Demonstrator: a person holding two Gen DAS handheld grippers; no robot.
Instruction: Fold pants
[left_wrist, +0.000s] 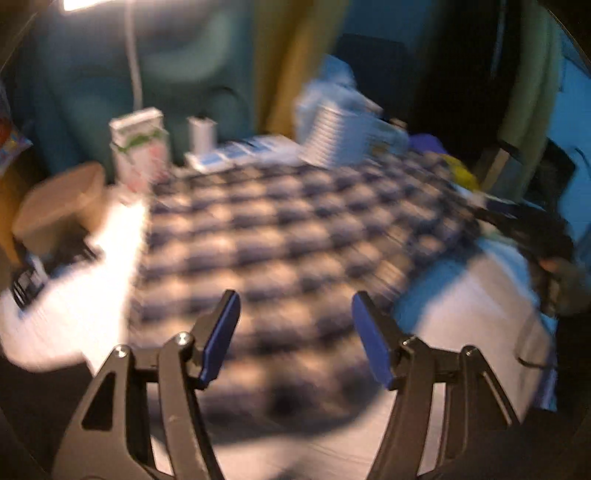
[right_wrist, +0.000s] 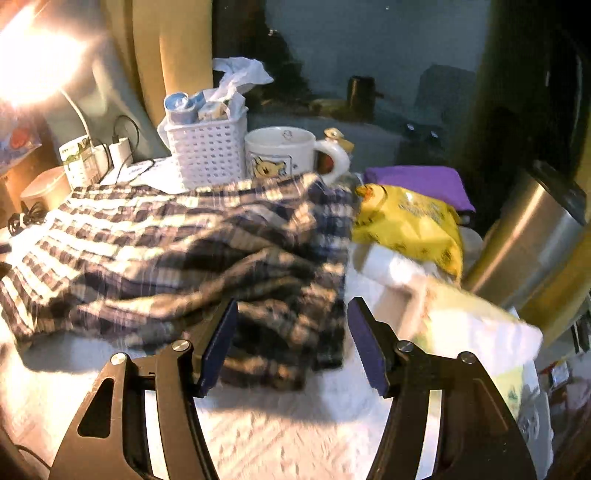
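Note:
The plaid pants (right_wrist: 177, 254), dark blue and cream check, lie rumpled across a white-covered table (right_wrist: 258, 435). In the blurred left wrist view the pants (left_wrist: 280, 236) spread flat ahead. My left gripper (left_wrist: 295, 339) is open and empty, held just above the near part of the cloth. My right gripper (right_wrist: 291, 343) is open and empty, its jaws standing either side of the pants' near right corner, not touching it as far as I can tell.
Behind the pants stand a white perforated basket (right_wrist: 207, 147) and a white mug (right_wrist: 284, 151). A yellow packet (right_wrist: 410, 221), purple cloth (right_wrist: 421, 181) and steel bin (right_wrist: 532, 229) sit right. A bright lamp (right_wrist: 29, 62) glares at the left. A tan box (left_wrist: 62, 203) sits left.

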